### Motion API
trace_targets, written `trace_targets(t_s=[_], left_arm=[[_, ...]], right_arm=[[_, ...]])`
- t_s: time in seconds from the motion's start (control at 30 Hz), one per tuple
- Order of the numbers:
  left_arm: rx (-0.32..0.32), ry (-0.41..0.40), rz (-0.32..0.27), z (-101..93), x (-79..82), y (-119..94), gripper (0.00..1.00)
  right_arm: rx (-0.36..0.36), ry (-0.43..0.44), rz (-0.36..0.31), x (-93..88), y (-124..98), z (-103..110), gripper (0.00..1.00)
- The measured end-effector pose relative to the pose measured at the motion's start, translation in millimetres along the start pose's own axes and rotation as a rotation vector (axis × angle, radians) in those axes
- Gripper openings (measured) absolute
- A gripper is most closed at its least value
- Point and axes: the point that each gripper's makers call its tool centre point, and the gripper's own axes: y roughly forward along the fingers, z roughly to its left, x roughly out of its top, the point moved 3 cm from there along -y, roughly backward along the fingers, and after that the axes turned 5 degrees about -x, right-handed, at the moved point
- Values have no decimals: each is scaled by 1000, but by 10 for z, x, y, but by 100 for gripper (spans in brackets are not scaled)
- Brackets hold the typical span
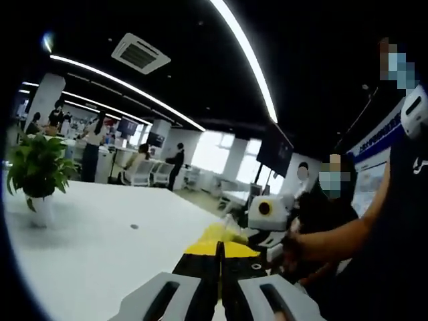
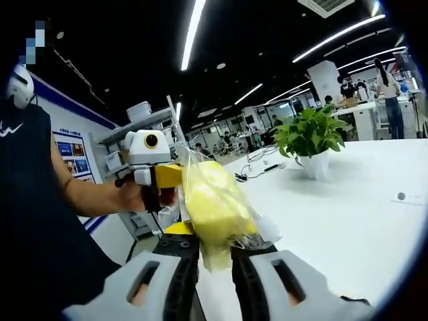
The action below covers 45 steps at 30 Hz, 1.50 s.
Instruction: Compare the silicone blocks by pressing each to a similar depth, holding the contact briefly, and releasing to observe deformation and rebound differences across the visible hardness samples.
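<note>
The scene is a large open office with a dark ceiling, long strip lights (image 1: 247,57) and a ceiling air vent (image 1: 140,53). People stand and sit at desks in the background, and a shelving unit (image 2: 144,130) stands against a wall with posters (image 2: 70,154).

A wide white desk (image 1: 100,247) spreads out in both views. A potted plant (image 1: 37,170) in a white pot stands near one edge of the desk; in the right gripper view the same plant (image 2: 311,137) sits toward the far side, with some cables (image 2: 257,170) lying on the desk just beside it. A small dark round mark (image 1: 134,227) shows on the bare desk surface.

In the left gripper view, the left gripper (image 1: 221,267) rises from the bottom with its two jaws pressed together, nothing visible between them. Just beyond its tips lies something yellow (image 1: 224,234), too foreshortened to identify. The other gripper comes in from the right, held by a person's hand (image 1: 294,247) and bare forearm.

In the right gripper view, the right gripper (image 2: 214,254) holds a yellow block in a clear plastic bag (image 2: 214,207), its jaws clamped on the lower part of it. The block is lifted above the desk near its edge, tilted. The left gripper (image 2: 150,194) appears just behind the block, gripped by the person's hand (image 2: 130,194).
</note>
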Motion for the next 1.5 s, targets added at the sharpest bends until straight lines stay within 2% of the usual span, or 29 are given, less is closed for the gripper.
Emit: trace_targets(t_s=[0.13,0.27,0.3,0.33,0.4,0.5,0.57,0.67,0.7,0.77,0.93,1.03,1.13,1.23,1.43,1.5], left_arm=[[-2,-10,-16,16,31,0,0],[-2,-26,-26,29,53,-1,0],[-3,-28,-26,32,59,-1,0],[-3,-32,-27,33,66,-2,0],[-5,-44,-35,41,83,-8,0],[3,-55,-44,68,96,-29,0],[13,-71,-51,107,95,-60,0],[29,-101,-64,188,80,-123,0],[29,-108,-67,203,74,-138,0],[39,-112,-65,227,52,-167,0],[67,-169,-73,354,-54,-268,0],[97,-236,-93,434,-177,-345,0],[98,-263,-79,478,-312,-377,0],[108,-309,-72,552,-458,-397,0],[113,-381,-53,654,-710,-368,0],[113,-395,-37,660,-773,-364,0]], right_arm=[[-60,-27,-55,66,-39,-65,45],[-180,-85,-115,172,-146,-227,87],[-211,-88,-122,191,-184,-273,94],[-232,-95,-135,219,-224,-309,96],[-280,-112,-125,237,-413,-377,96],[-361,-158,-91,211,-576,-521,97],[-409,-209,-121,232,-748,-582,97],[-467,-199,-151,194,-1012,-662,97],[-506,-206,-140,131,-1113,-718,97],[-619,-254,-71,-35,-1316,-855,97],[-672,-205,-93,-286,-1643,-864,97],[-700,-185,-77,-448,-1778,-874,97],[-716,-157,-68,-642,-1900,-860,97],[-733,-145,-53,-801,-1977,-900,97],[-753,-100,18,-1059,-2034,-958,97],[-757,-85,16,-1083,-2045,-961,97]])
